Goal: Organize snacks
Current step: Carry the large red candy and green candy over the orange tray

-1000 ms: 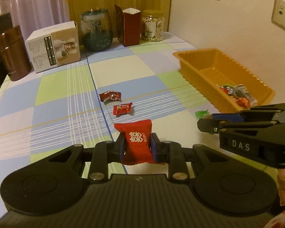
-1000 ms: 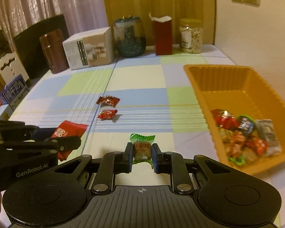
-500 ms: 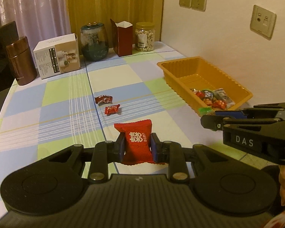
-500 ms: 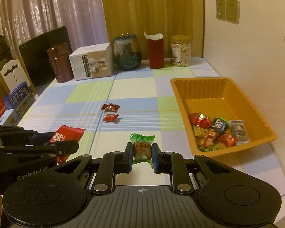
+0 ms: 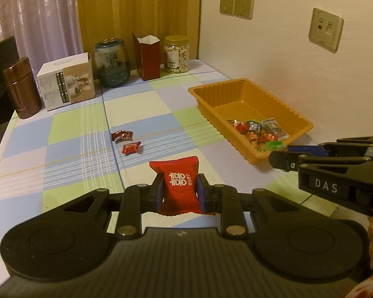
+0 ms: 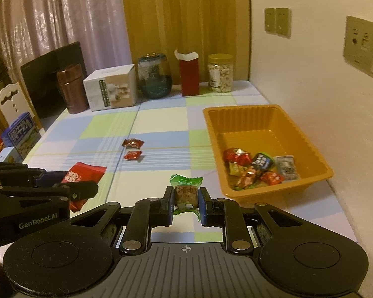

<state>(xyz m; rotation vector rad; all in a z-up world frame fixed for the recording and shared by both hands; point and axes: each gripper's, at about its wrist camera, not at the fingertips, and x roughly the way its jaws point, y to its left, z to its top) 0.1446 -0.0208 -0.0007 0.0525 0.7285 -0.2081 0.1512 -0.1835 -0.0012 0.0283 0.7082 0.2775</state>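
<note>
W/ both jaws clamped, L on red packet (image 5: pixel 180 186) & R on green candy (image 6: pixel 185 192), carry each over orange tray (image 6: pixel 308 134) rim before letting go

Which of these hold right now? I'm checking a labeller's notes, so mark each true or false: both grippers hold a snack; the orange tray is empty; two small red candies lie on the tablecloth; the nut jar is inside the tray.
1. Both grippers hold a snack. True: the left gripper is shut on the red packet, the right gripper on the green candy.
2. The orange tray is empty. False: wrapped snacks lie at its near end.
3. Two small red candies lie on the tablecloth. True.
4. The nut jar is inside the tray. False: it stands at the table's far edge.
</note>
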